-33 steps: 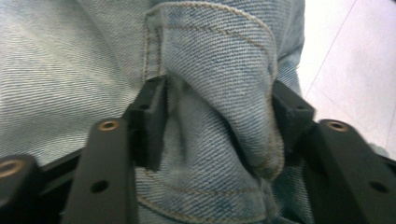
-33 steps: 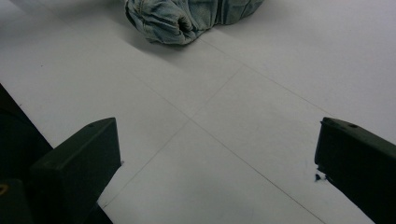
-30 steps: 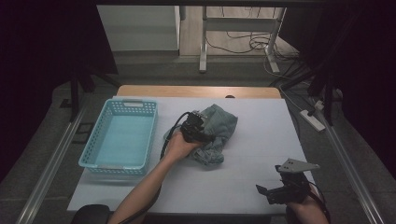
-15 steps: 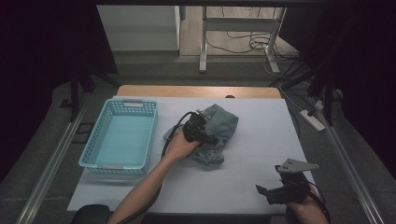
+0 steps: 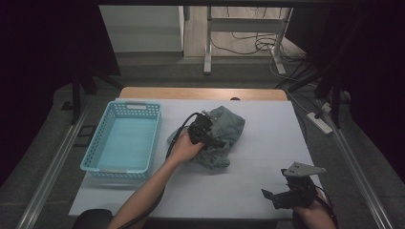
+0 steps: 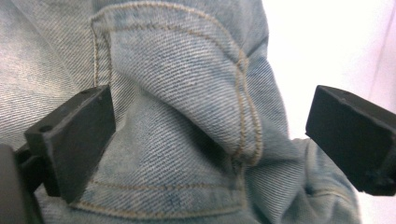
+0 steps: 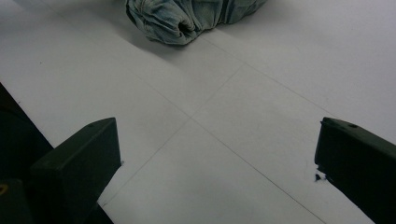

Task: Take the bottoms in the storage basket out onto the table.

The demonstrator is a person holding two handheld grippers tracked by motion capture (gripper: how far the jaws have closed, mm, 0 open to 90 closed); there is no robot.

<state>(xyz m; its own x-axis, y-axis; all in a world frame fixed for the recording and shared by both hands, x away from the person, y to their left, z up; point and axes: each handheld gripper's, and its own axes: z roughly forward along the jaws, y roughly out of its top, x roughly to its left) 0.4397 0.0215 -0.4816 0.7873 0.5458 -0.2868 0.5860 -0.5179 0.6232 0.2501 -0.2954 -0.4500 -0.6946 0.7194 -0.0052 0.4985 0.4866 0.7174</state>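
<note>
Jeans: a bundle of faded denim point(image 5: 224, 136) lies mid-table, just right of the basket, bunched rather than flat, so it looks ready to be lifted as one lump.
Left gripper: over the jeans point(image 5: 206, 133), jaws have just been opening and now stand wide; in the left gripper view a pocket fold point(image 6: 187, 116) rises between them, the left jaw close against the cloth, the right one apart from it. Released, not gripping.
Why there: my guess is a let-go to take a better bite, since the fold sits centred between the jaws.
Right gripper: at the near right corner point(image 5: 286, 196), well apart from the jeans, jaws spread over bare table point(image 7: 224, 140), holding nothing; probably parked out of the way.
Basket: turquoise, empty point(image 5: 125, 143), at the left, long side toward the jeans; likely the place meant for them.
Table: white top point(image 5: 267, 157), jeans' rolled end seen at the far edge of the right gripper view point(image 7: 182, 18).
</note>
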